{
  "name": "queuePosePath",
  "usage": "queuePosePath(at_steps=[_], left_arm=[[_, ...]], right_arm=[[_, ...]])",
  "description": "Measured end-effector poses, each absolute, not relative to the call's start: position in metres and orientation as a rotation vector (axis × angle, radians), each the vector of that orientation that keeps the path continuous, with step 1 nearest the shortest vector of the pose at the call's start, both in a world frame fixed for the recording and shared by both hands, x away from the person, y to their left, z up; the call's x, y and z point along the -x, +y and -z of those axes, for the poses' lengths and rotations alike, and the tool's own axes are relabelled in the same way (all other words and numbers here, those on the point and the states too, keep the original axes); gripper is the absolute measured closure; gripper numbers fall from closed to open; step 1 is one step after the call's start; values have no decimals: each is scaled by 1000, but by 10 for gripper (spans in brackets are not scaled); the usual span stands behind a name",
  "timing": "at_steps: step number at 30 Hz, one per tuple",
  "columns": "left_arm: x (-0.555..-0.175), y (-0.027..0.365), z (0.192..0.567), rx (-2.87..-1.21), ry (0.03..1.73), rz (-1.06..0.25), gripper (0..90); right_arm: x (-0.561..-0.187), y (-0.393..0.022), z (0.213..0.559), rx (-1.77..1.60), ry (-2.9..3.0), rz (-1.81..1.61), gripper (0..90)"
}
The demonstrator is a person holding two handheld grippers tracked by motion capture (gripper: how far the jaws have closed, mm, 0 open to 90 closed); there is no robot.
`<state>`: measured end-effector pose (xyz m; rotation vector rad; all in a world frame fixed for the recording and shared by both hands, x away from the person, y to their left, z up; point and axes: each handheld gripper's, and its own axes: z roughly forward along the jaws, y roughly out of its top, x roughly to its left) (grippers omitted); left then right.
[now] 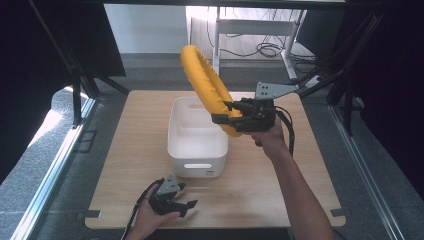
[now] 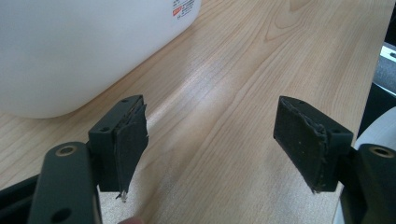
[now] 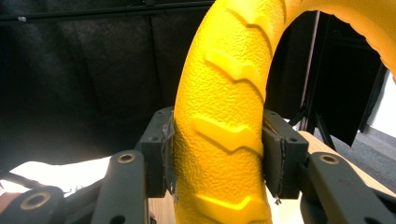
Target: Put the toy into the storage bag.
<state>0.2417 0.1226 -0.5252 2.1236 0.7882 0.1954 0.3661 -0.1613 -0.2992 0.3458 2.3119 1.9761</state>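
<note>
Fingers (image 3: 161, 156) of the right gripper (image 3: 217, 158) are pressed against both flanks of a yellow ring (image 3: 224, 121), so the ring is held between the pads, whose frayed edges lie against its textured, chevron-ribbed surface. From the high view the right gripper (image 1: 227, 114) is seen raised above the table (image 1: 280, 185), over the right rim of a white bin (image 1: 197, 135). The ring (image 1: 205, 82) is carried tilted, its lower arc clamped at the bin's right edge and its upper arc leaning back and left, above the bin's far rim. No part of the ring is seen to touch the bin or the table.

The left gripper (image 1: 186, 205) is kept low near the table's front edge, just in front of the bin, with its jaws spread wide and nothing between them. In the left gripper view, the two pads (image 2: 130, 140) are set well apart, bare wood (image 2: 224, 93) is seen through the gap, and the bin's rounded wall (image 2: 84, 42) is found at the upper left, close to the left pad but apart from it.

Open tabletop is left to the right of the bin, under the right forearm, and a narrower strip to its left. The table's side edges are flanked by grey floor and metal rails (image 1: 55, 165); black frame struts (image 1: 345, 85) are seen near the far corners.
</note>
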Motion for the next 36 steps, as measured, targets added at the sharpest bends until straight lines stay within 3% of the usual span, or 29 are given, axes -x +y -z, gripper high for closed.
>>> queuePosePath(at_steps=[36], left_arm=[[-242, 122, 526, -2128, 788, -193, 260]], right_arm=[[-363, -130, 312, -299, 2388, -2021, 516]])
